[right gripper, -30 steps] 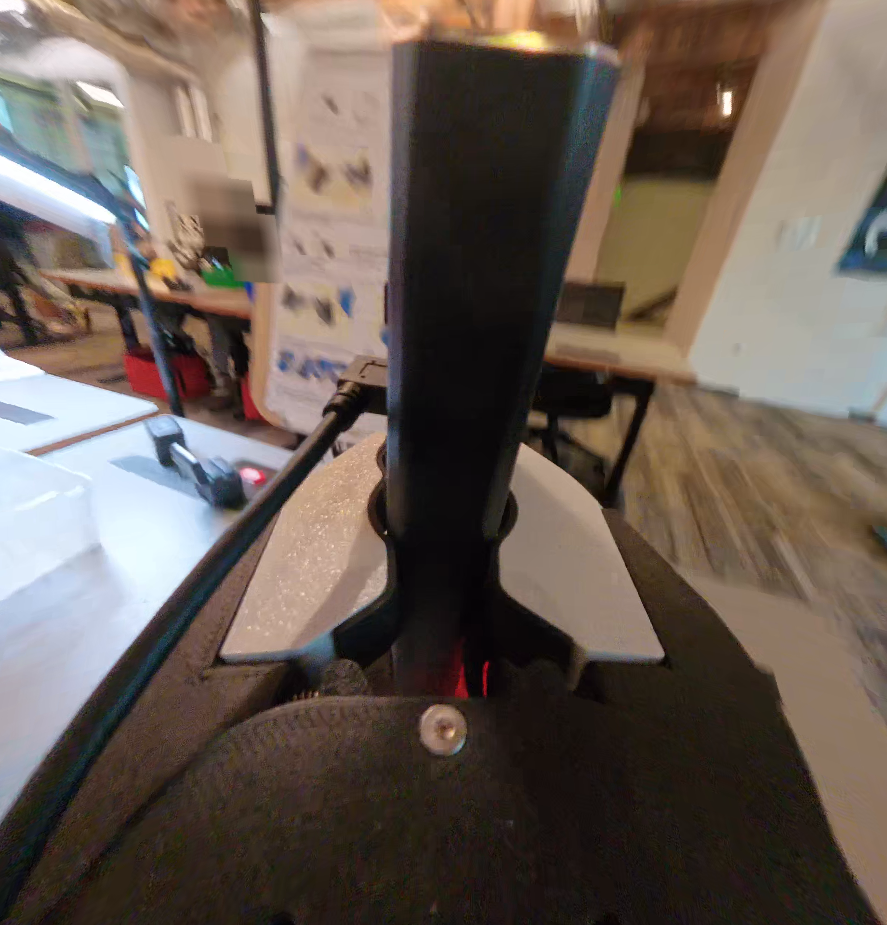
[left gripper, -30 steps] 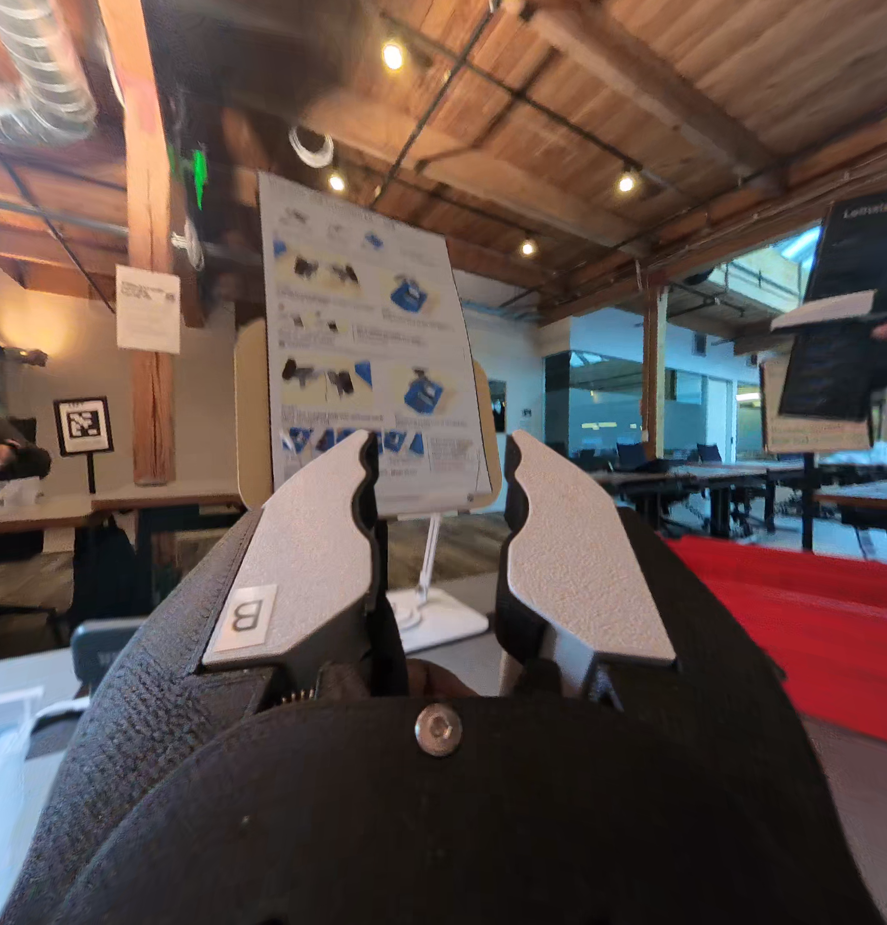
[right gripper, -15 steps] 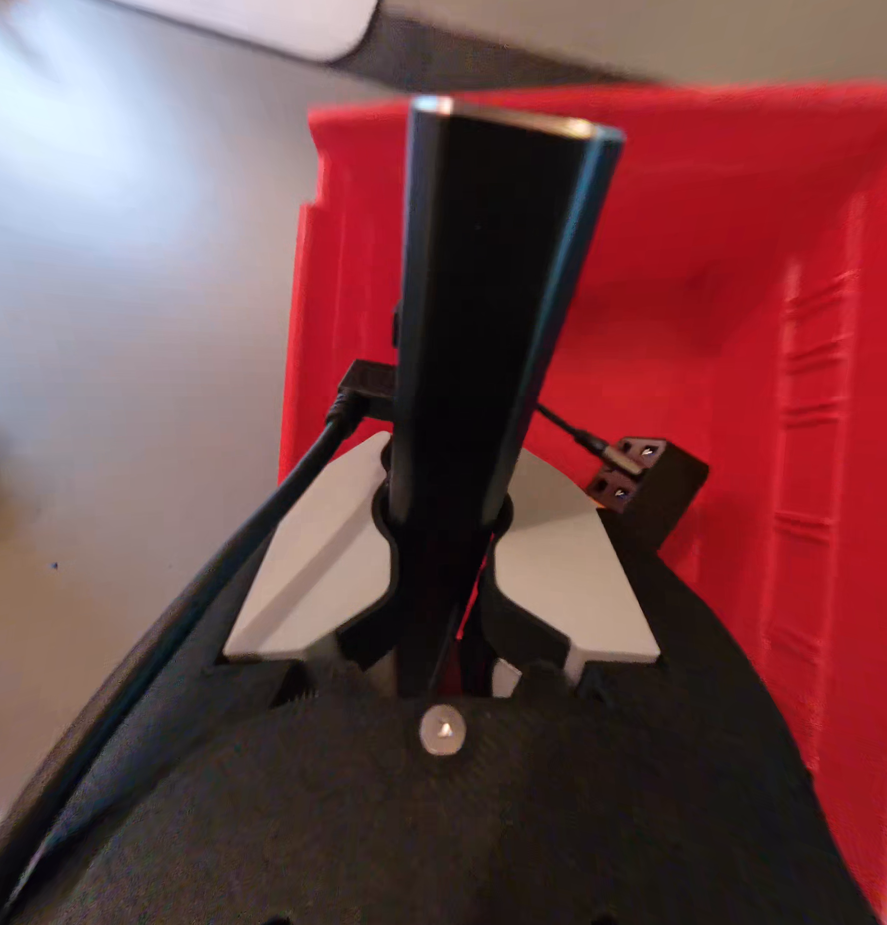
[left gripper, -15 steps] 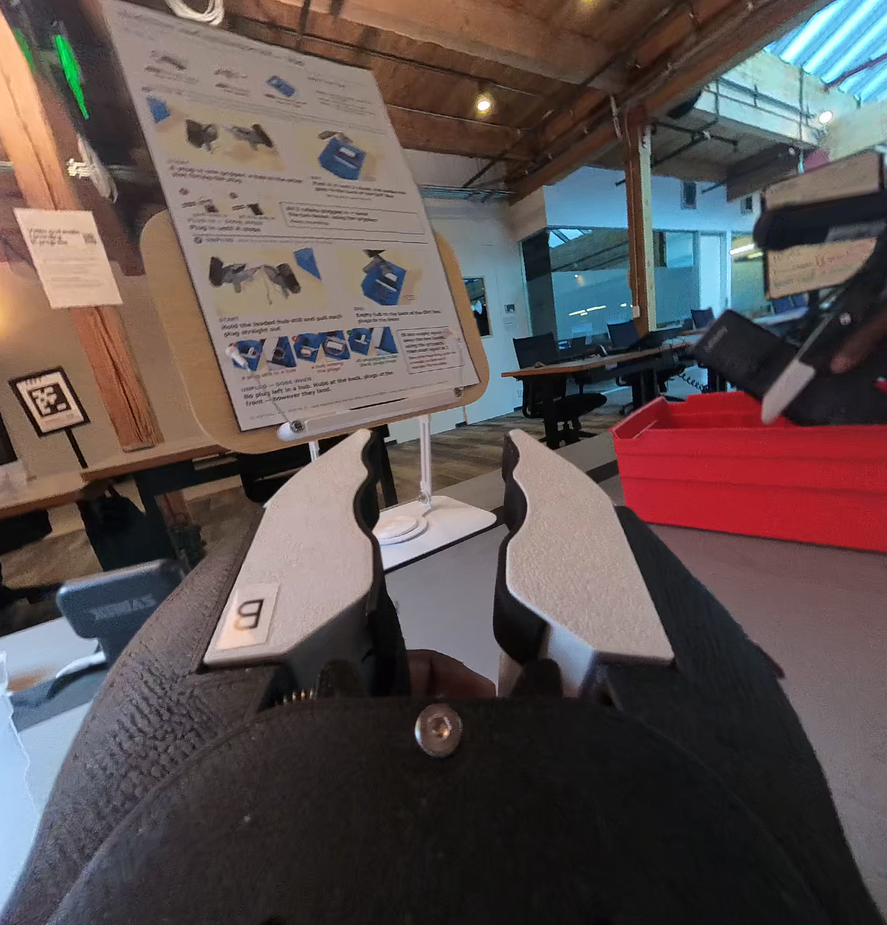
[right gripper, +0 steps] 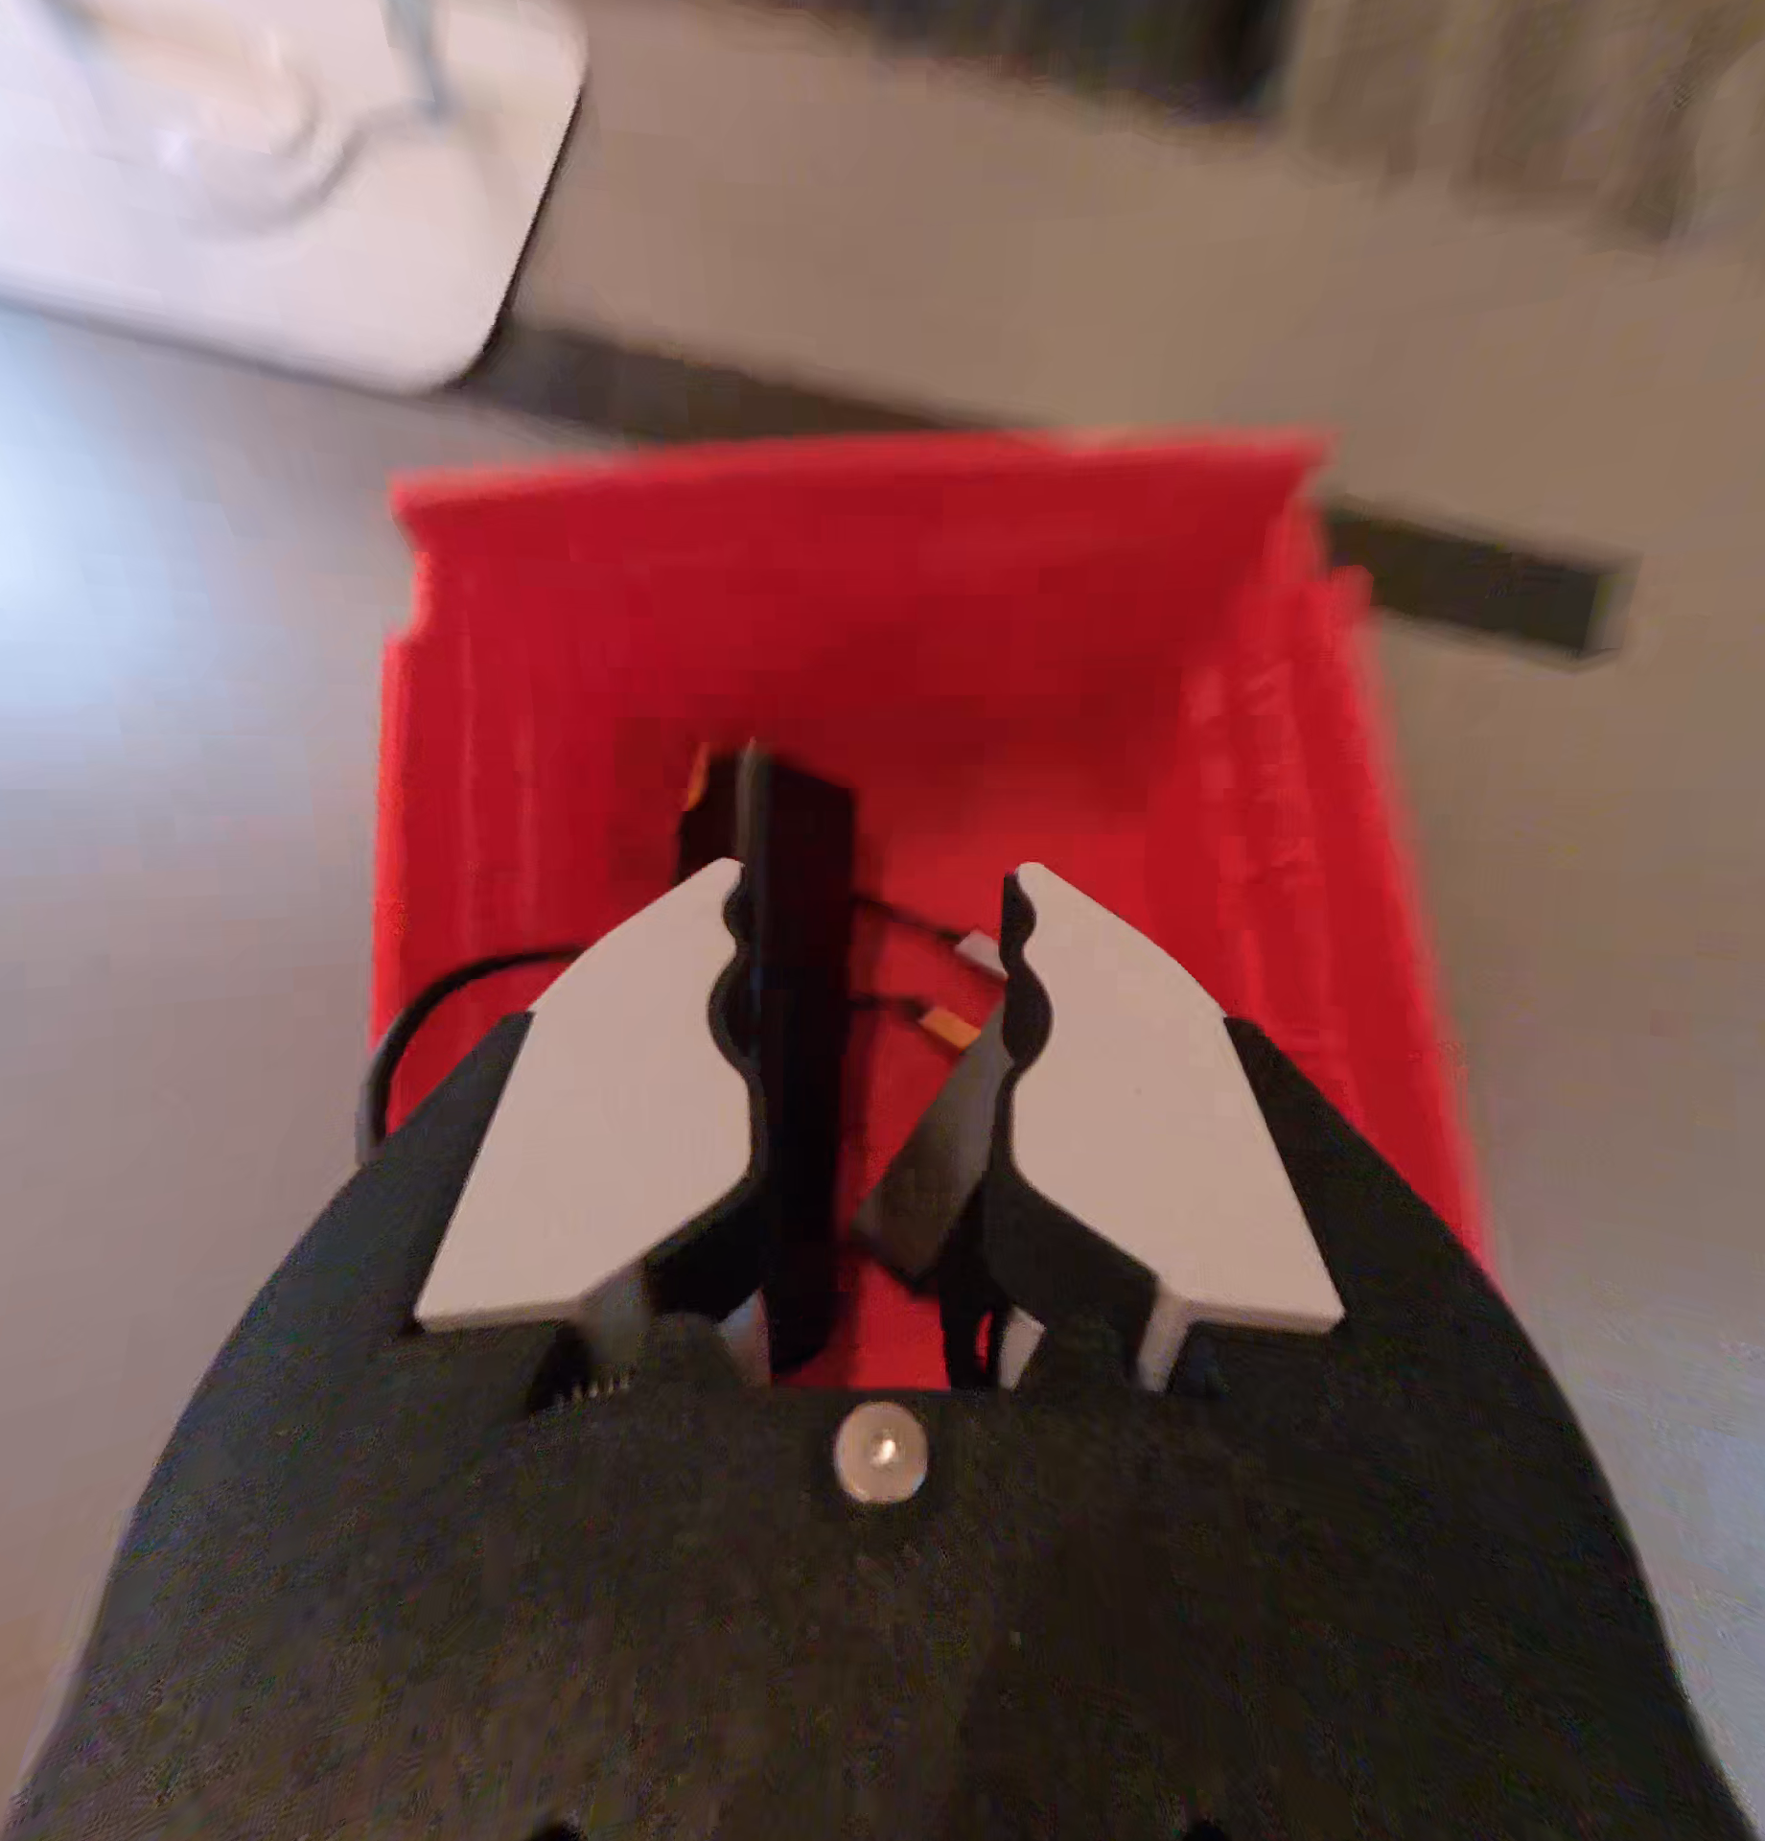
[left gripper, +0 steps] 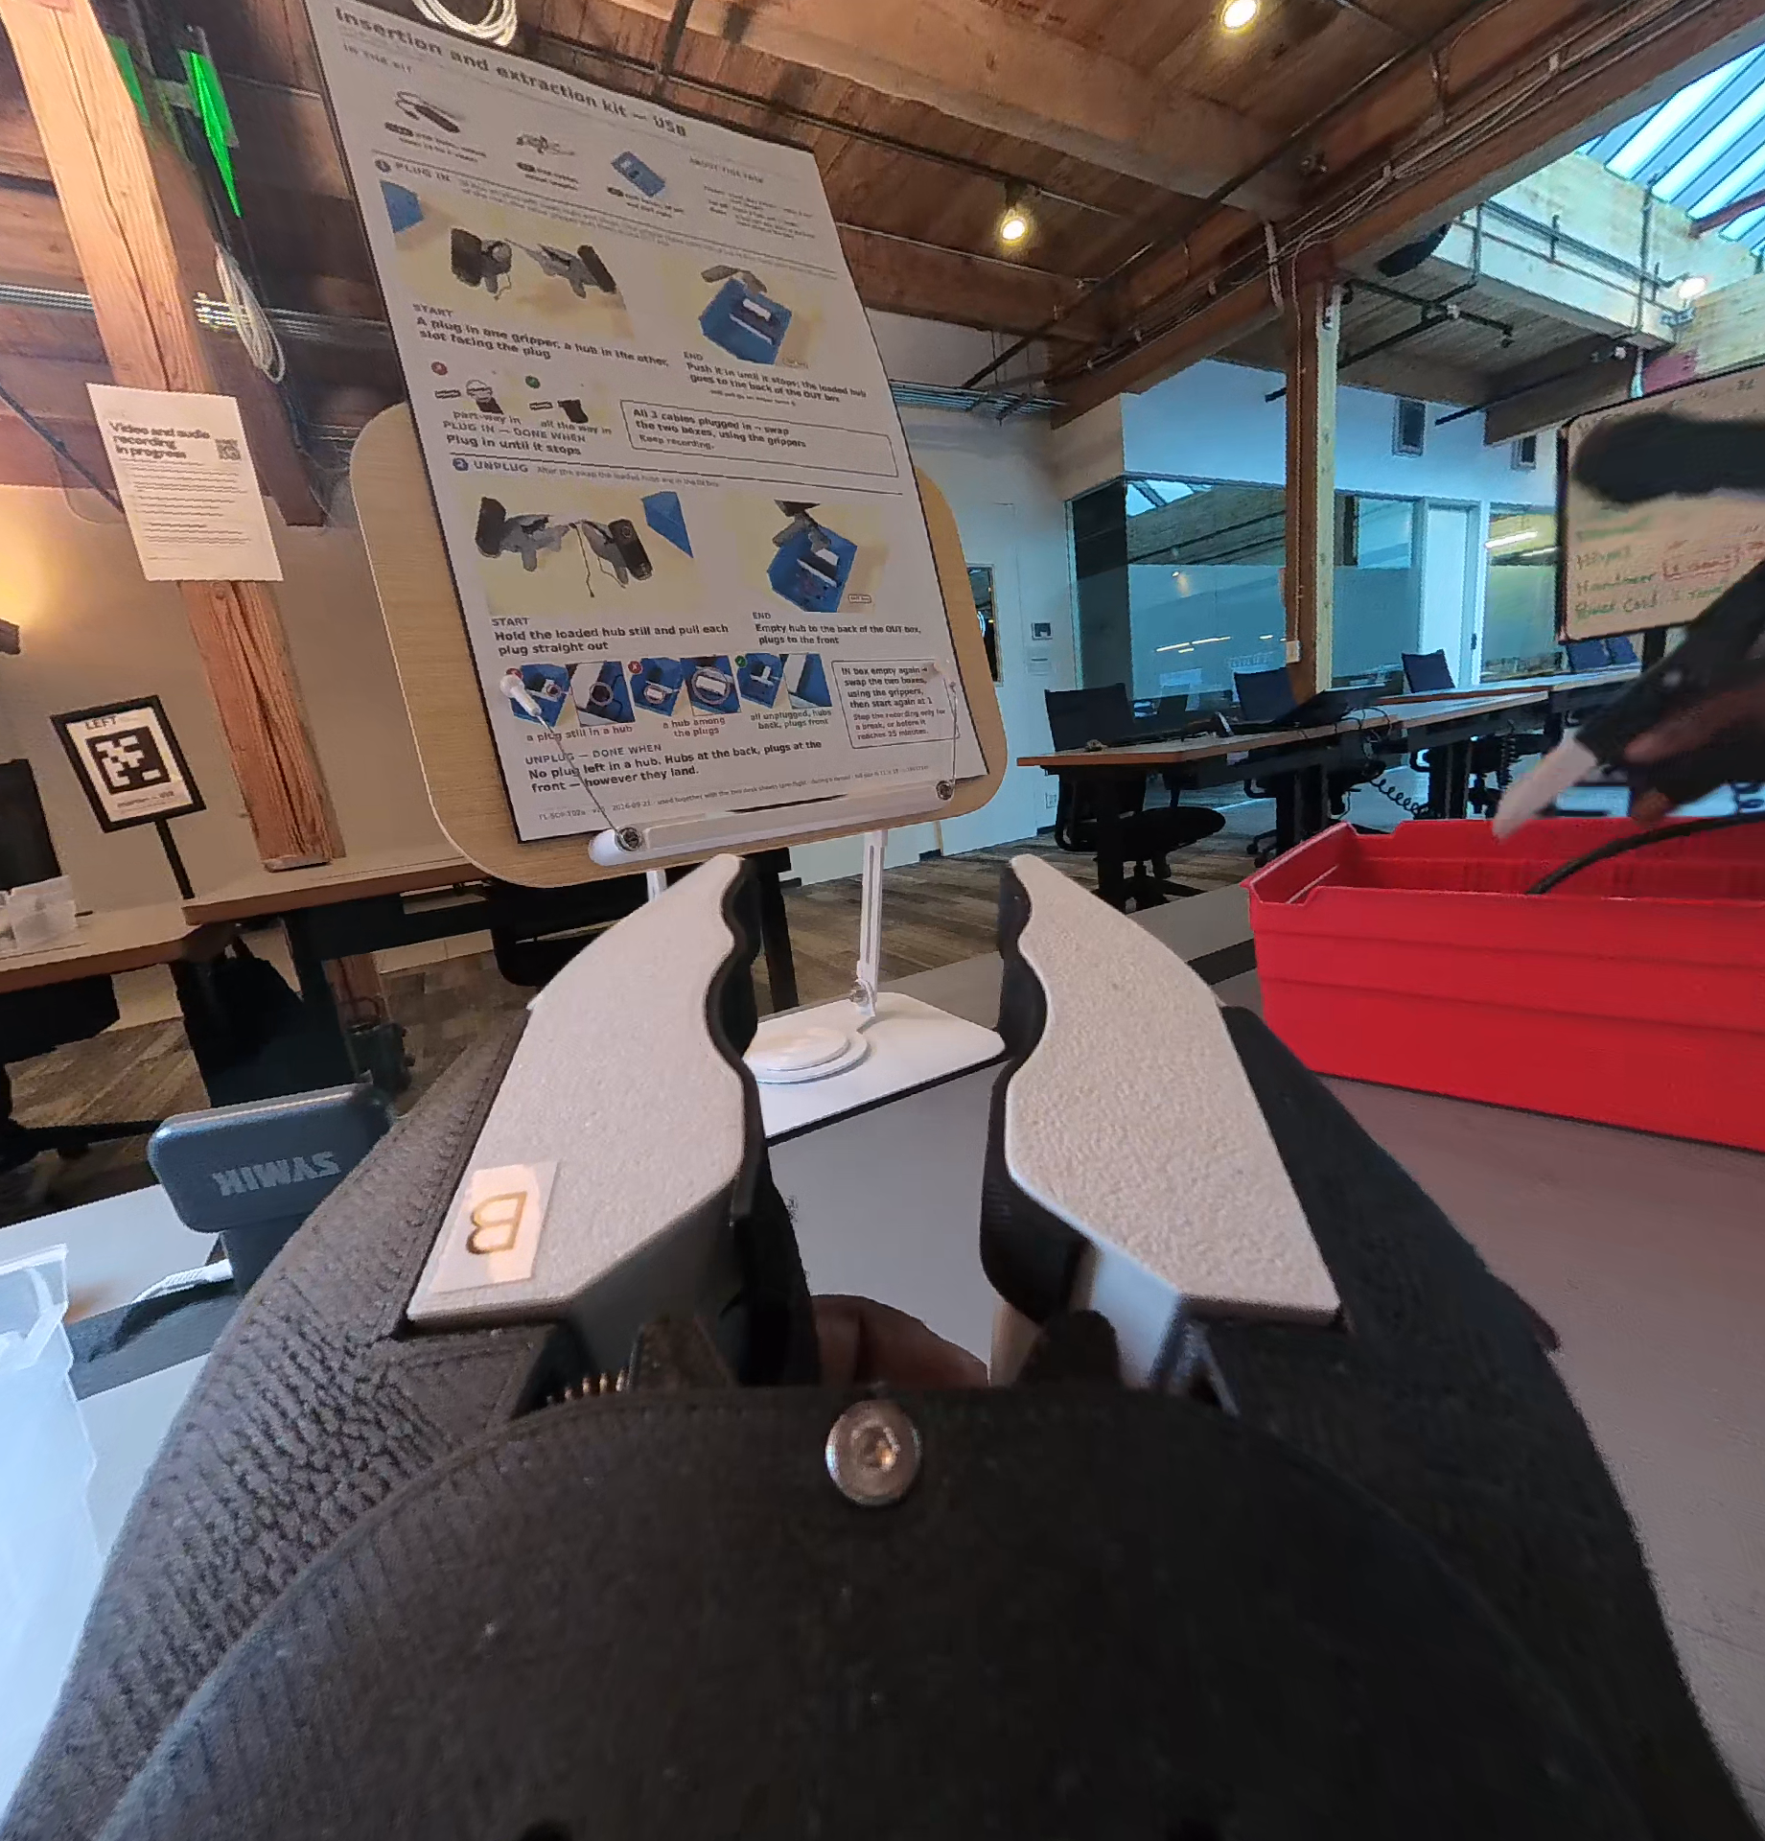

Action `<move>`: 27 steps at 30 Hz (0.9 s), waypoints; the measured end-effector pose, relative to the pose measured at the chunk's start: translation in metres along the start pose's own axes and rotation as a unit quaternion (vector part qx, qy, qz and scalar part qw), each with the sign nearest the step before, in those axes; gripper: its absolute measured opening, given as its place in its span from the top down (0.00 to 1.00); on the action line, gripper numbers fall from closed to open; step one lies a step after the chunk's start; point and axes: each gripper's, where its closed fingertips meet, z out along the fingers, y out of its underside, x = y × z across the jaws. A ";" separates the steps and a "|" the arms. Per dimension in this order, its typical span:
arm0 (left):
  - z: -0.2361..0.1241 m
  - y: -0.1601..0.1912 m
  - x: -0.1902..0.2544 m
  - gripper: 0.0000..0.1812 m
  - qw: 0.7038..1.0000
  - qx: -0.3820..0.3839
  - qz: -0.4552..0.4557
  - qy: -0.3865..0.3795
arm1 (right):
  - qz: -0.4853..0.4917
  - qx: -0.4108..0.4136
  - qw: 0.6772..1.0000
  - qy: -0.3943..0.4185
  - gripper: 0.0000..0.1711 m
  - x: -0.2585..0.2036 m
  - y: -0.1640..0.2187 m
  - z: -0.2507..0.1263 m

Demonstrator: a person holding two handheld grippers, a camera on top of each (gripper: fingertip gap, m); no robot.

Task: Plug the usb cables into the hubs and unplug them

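Observation:
My right gripper (right gripper: 870, 882) is open above the red bin (right gripper: 898, 558). A long black hub (right gripper: 803, 996) lies in the bin between and below the fingers, free of them. A second dark hub (right gripper: 943, 1156) with thin cables and plugs (right gripper: 943, 1026) lies beside it on the right. A black cable (right gripper: 430, 1016) curls at the bin's left wall. My left gripper (left gripper: 870, 877) is open and empty, held above the grey table. In the left wrist view the red bin (left gripper: 1516, 996) stands to the right, with the right gripper (left gripper: 1655, 717) over it.
An instruction sheet on a wooden board with a white stand (left gripper: 659, 478) stands at the table's far edge ahead of the left gripper. A clear plastic box (left gripper: 11, 1445) sits at the near left. A grey device (left gripper: 260, 1166) lies left of the stand. The grippers' ends are close to 40 centimeters from one another.
My right gripper has opened and let go of the long black hub, which now lies in the red bin. The left gripper has tilted down slightly and stays open.

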 end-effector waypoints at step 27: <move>0.000 0.002 -0.006 0.71 1.000 0.004 -0.020 -0.015 | 0.203 0.135 0.970 0.012 0.55 0.125 0.089 -0.050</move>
